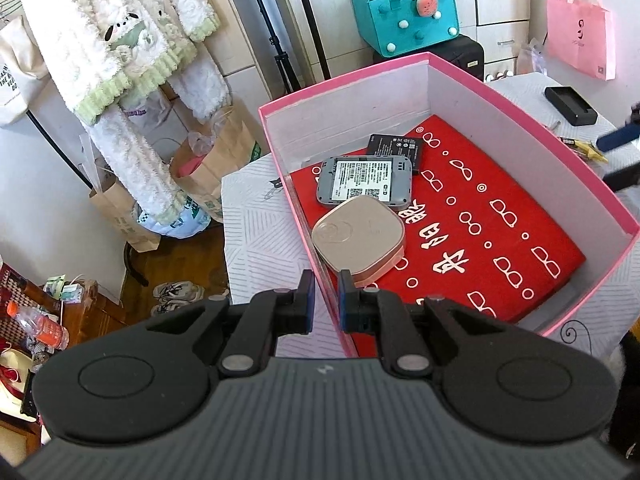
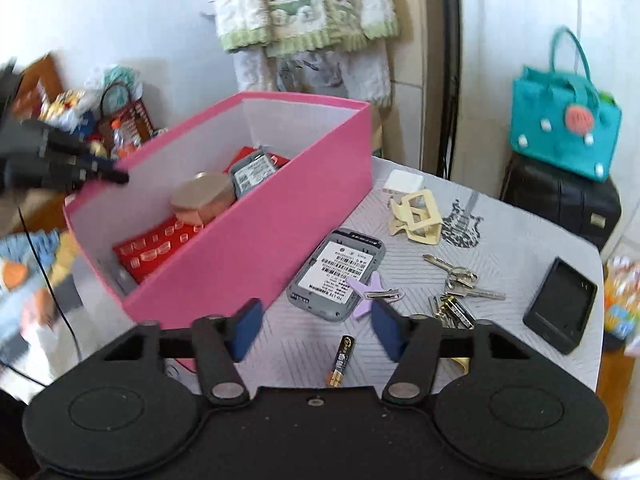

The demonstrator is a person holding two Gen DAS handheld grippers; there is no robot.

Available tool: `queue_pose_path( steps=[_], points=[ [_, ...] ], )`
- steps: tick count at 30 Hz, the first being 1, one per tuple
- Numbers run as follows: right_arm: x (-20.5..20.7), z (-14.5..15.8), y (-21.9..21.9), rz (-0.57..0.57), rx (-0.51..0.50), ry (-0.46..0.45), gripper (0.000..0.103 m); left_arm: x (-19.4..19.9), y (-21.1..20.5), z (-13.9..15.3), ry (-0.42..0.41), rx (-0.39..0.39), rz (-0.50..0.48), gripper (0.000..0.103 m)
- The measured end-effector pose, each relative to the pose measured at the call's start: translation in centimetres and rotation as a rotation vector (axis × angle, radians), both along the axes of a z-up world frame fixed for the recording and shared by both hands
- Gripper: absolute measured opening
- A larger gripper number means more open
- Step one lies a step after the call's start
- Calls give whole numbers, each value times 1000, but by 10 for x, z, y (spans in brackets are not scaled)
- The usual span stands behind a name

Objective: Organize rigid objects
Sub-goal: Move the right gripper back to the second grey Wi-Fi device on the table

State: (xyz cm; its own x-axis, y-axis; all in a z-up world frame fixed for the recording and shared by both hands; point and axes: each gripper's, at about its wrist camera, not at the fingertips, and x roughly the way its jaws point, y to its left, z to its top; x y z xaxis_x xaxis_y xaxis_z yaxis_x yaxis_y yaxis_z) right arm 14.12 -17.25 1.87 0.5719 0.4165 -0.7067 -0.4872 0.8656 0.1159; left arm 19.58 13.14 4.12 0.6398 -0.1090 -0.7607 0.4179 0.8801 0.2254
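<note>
A pink box lined with a red printed cushion stands on the table. It holds a grey device, a black battery pack and a beige rounded case. My left gripper is shut on the box's near side wall, one finger inside and one outside. My right gripper is open above the table beside the pink box, with nothing between its pads. Below it lie an AA battery, a second grey device and a purple star clip.
On the patterned tablecloth lie a bunch of keys, a black charger cradle, a cream hair claw and a white adapter. A teal bag sits on a black case past the table's far edge. Fluffy clothes hang behind the box.
</note>
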Motion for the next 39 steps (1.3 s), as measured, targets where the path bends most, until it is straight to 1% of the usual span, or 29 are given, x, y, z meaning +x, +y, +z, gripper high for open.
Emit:
queue_pose_path(
  steps=[1, 5, 7, 11, 15, 17, 20, 22, 25, 29, 30, 32, 33, 35, 39],
  points=[
    [-2, -5, 4, 19, -14, -19, 46, 0, 0, 0, 1, 1, 2, 11],
    [-5, -25, 23, 113, -64, -55, 40, 0, -1, 0, 1, 3, 4, 11],
    [-2, -32, 32, 138, -88, -76, 40, 1, -1, 0, 1, 3, 4, 11],
    [7, -40, 44, 160, -129, -155, 40, 0, -1, 0, 1, 4, 2, 11],
    [15, -51, 55, 194, -244, -224, 40, 0, -1, 0, 2, 2, 2, 11],
    [17, -55, 58, 235, -285, -229, 39, 1, -1, 0, 2, 1, 3, 11],
    [16, -57, 57, 273, -301, -221, 30, 1, -2, 0, 3, -1, 2, 11],
    [16, -54, 54, 285, -318, -202, 27, 0, -1, 0, 2, 3, 3, 11],
    [19, -48, 44, 272, -303, -141, 27, 1, -1, 0, 1, 0, 3, 11],
    [17, -47, 30, 249, -300, -120, 26, 1, -2, -1, 0, -6, 4, 11],
    [16, -47, 26, 245, -282, -119, 26, 1, -2, -2, -1, -9, 4, 11],
    [16, -44, 16, 218, -228, -117, 30, 0, -2, -2, 0, -10, 4, 11],
    [16, -42, 12, 205, -191, -99, 31, 0, -2, -2, 0, -10, 3, 11],
    [19, -38, 5, 174, -131, -58, 36, 0, -2, -3, 0, -9, 3, 11],
    [24, -38, -3, 92, -57, 36, 42, 0, -2, -2, -1, -8, 3, 11]
  ],
)
